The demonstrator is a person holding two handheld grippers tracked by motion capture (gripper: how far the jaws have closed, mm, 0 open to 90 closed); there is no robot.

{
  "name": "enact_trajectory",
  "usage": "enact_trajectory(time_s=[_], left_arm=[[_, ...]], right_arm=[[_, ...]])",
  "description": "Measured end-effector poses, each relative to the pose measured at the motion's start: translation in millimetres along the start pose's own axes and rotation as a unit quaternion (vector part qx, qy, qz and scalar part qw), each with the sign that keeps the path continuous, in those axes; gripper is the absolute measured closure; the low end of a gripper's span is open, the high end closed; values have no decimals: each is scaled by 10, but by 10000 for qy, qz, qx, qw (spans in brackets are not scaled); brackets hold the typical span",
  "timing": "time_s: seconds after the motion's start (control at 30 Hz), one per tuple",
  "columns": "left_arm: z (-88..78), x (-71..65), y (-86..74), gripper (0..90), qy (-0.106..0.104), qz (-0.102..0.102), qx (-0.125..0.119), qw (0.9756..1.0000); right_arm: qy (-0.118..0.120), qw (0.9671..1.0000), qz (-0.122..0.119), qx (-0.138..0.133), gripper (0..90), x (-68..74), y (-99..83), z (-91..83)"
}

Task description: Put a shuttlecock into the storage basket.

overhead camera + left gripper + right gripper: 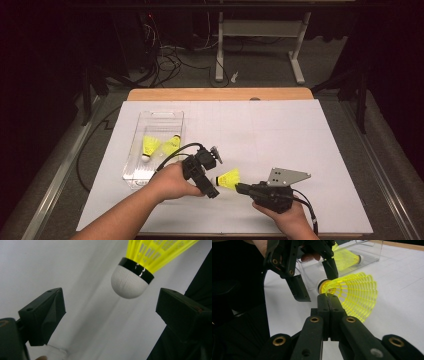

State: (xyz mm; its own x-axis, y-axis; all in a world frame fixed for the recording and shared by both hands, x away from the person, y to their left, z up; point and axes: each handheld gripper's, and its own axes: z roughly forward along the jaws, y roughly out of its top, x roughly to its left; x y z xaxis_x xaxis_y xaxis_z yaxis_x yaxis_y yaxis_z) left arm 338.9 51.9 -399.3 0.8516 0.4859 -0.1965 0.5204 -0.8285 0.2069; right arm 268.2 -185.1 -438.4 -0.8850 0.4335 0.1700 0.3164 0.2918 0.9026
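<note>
We see a neon-yellow shuttlecock (228,178) with a white cork, held above the desk (300,150) by its skirt in our right gripper (327,298), jaws clenched. Its axis lies level, cork toward our left gripper (110,307), jaws released around the cork. Two more shuttlecocks lie in the clear box (150,117); three altogether.

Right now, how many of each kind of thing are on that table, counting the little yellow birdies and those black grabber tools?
Yellow shuttlecocks: 3 (two in the box, one held up)
Clear plastic box: 1
Black hand-held grippers: 2 (left gripper, right gripper)
Total: 6
</note>
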Motion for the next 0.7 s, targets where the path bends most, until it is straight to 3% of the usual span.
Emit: enact_trajectory(time_s=[0.7], left_arm=[[-9, 21, -6, 167, -1, -32, -18, 10000]], right_arm=[[45, 9999, -17, -101, 900, 43, 33, 45]])
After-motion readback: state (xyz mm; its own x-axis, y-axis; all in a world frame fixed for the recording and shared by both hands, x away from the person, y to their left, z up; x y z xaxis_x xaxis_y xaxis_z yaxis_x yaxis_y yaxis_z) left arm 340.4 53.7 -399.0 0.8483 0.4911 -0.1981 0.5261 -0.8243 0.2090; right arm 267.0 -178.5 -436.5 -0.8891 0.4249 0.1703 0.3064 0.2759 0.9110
